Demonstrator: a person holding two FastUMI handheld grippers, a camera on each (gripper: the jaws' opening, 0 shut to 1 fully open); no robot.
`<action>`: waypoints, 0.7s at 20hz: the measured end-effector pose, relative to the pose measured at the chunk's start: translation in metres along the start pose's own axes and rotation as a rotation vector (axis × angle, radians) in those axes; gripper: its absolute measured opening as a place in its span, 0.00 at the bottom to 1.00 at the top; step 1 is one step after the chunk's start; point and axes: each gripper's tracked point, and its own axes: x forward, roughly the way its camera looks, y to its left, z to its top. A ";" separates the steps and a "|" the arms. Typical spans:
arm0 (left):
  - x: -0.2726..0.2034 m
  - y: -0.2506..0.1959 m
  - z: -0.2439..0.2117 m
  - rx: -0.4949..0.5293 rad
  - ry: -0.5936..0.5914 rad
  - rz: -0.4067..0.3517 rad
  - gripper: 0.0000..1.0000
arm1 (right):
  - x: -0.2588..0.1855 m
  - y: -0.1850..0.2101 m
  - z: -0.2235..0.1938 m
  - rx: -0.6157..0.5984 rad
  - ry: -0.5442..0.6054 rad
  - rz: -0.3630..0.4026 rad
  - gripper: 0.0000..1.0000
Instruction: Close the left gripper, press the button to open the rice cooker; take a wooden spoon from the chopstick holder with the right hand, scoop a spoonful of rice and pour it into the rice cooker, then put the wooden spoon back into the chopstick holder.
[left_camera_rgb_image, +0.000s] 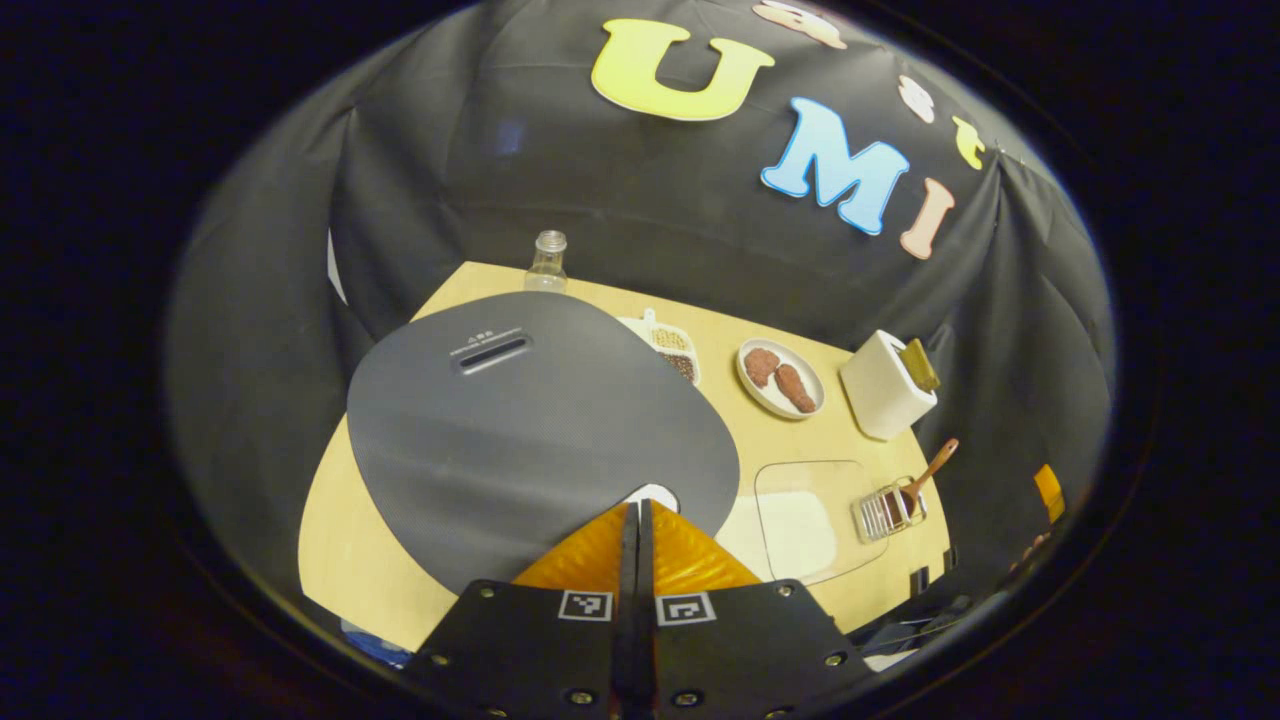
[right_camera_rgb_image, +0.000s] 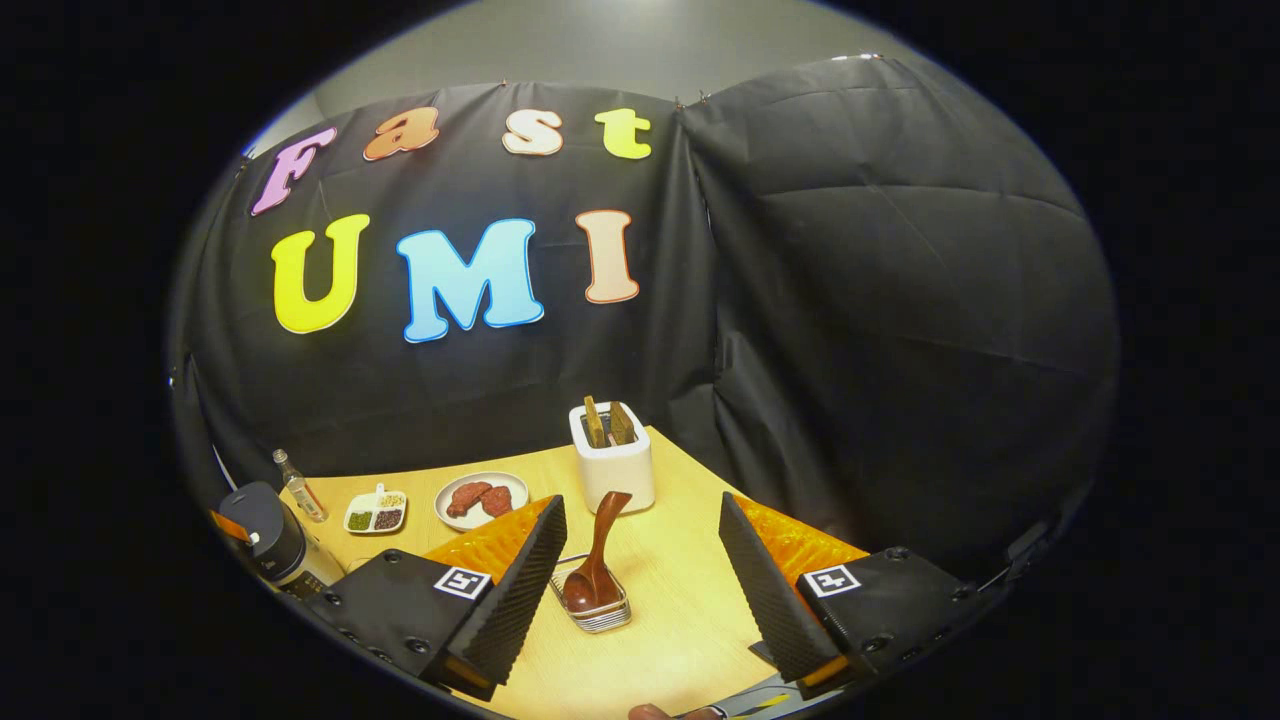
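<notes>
Staged recording booth, not a real kitchen: black cloth wall (right_camera_rgb_image: 880, 300) hung in folds around a small wooden table (right_camera_rgb_image: 680, 600). Kitchen props were laid out on it: rice cooker (left_camera_rgb_image: 520, 430), white toaster (right_camera_rgb_image: 612, 465), plate of meat pieces (right_camera_rgb_image: 482, 500), divided dish of beans (right_camera_rgb_image: 375, 512), small glass bottle (left_camera_rgb_image: 547, 262), wire chopstick holder (right_camera_rgb_image: 597, 605) with wooden spoon (right_camera_rgb_image: 597, 560).

You can read no text: the rice cooker lid (left_camera_rgb_image: 540, 420) has tiny marks at 12 o'clock above its slot, too small.
</notes>
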 end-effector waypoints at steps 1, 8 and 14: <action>0.000 -0.001 0.001 0.016 0.005 0.003 0.02 | -0.001 0.002 -0.003 0.001 0.008 0.001 0.98; 0.003 -0.004 -0.003 0.139 0.021 0.046 0.02 | -0.007 0.020 -0.010 -0.015 0.019 0.032 0.98; -0.034 -0.011 0.033 0.224 -0.188 0.125 0.02 | -0.001 0.027 -0.010 -0.026 0.027 0.059 0.98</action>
